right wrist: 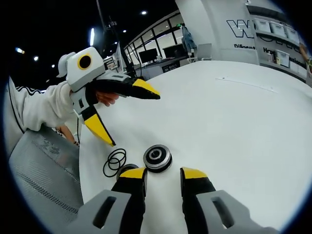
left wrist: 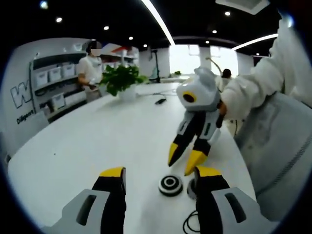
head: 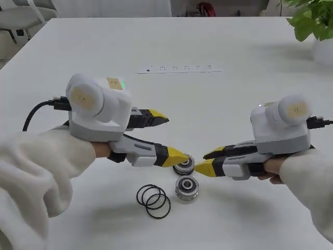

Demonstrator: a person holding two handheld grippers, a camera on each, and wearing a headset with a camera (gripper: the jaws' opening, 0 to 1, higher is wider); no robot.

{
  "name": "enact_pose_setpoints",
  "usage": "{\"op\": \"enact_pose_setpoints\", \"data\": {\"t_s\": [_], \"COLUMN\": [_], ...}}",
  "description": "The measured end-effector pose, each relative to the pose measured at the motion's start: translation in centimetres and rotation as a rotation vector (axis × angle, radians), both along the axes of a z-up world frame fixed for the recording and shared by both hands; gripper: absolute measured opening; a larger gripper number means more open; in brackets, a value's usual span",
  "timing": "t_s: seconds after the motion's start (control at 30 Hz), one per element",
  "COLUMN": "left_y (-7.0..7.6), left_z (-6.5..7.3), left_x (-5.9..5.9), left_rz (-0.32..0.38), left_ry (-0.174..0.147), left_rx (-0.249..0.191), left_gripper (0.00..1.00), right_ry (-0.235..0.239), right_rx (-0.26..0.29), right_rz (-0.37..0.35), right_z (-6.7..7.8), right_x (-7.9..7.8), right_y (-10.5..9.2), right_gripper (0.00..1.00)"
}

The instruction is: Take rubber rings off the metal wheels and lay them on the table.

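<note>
Two small metal wheels lie near the table's front: the far wheel (head: 183, 166) (left wrist: 170, 185) (right wrist: 157, 157) and the near wheel (head: 187, 187), half hidden behind a jaw in each gripper view. Three black rubber rings (head: 153, 199) (right wrist: 114, 162) lie loose on the table to their left. My left gripper (head: 171, 138) (left wrist: 160, 174) stands wide open, its lower jaw tip right at the far wheel. From the other side my right gripper (head: 203, 161) (right wrist: 162, 173) points at the same wheel, open by a narrower gap with nothing in it.
A white strip with printed marks (head: 179, 68) lies mid-table, further back. A potted plant (head: 312, 21) stands at the far right corner and a chair (head: 21, 15) beyond the far left edge. A person (left wrist: 90, 70) stands by shelves in the background.
</note>
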State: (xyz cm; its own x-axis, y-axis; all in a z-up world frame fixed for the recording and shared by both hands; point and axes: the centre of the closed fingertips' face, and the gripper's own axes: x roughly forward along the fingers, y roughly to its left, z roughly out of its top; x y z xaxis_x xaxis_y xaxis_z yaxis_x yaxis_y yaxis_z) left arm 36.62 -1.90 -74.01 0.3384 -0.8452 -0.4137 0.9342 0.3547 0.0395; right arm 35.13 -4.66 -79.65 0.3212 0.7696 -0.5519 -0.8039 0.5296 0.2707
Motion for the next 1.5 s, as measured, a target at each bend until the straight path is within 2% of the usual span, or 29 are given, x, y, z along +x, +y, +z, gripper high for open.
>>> {"op": "enact_pose_setpoints", "data": {"t_s": [0.1, 0.3, 0.37, 0.47, 0.53, 0.7, 0.77, 0.93, 1.0, 1.13, 1.3, 1.5], "left_y": [-0.2, -0.7, -1.1, -1.4, -1.5, -1.6, -1.6, -1.8, -1.7, -1.7, -1.7, -1.6], "left_z": [-0.2, -1.5, -2.0, -2.4, -3.0, -3.2, -3.7, -4.4, -4.8, -5.2, -5.2, -5.1], "left_x": [0.0, -0.4, -0.6, -0.8, -0.6, -0.4, -0.6, -0.5, -0.4, -0.5, -0.4, -0.4], "left_rz": [0.005, -0.009, -0.010, -0.017, 0.004, 0.027, 0.015, 0.015, 0.020, 0.008, 0.023, 0.027], "left_ry": [0.020, 0.024, 0.040, 0.046, 0.070, 0.073, 0.068, 0.064, 0.054, 0.056, 0.086, 0.092], "left_rx": [-0.020, 0.010, 0.007, 0.005, 0.015, 0.002, 0.022, 0.043, 0.067, 0.076, 0.057, 0.030], "left_gripper": [0.57, 0.51, 0.50, 0.45, 0.41, 0.38, 0.35, 0.29, 0.26, 0.19, 0.15, 0.15], "right_ry": [0.003, -0.012, -0.021, -0.024, -0.030, -0.049, -0.051, -0.061, -0.059, -0.050, -0.058, -0.078], "right_rx": [-0.004, -0.022, -0.032, -0.044, -0.049, -0.042, -0.043, -0.057, -0.058, -0.047, -0.051, -0.068], "right_rz": [0.010, 0.033, 0.033, 0.040, 0.044, 0.040, 0.042, 0.046, 0.045, 0.034, 0.033, 0.041], "right_z": [-0.2, -0.7, -0.9, -1.2, -1.2, -0.9, -0.9, -1.1, -1.2, -1.2, -1.3, -1.5], "right_x": [-0.1, -0.1, 0.0, -0.1, -0.2, -0.2, -0.2, -0.3, -0.2, -0.2, -0.2, -0.1], "right_y": [0.2, 0.4, 0.4, 0.4, 0.5, 0.9, 1.0, 1.0, 1.0, 1.1, 1.2, 0.9], "right_gripper": [0.25, 0.23, 0.23, 0.21, 0.20, 0.19, 0.19, 0.16, 0.16, 0.15, 0.15, 0.10]}}
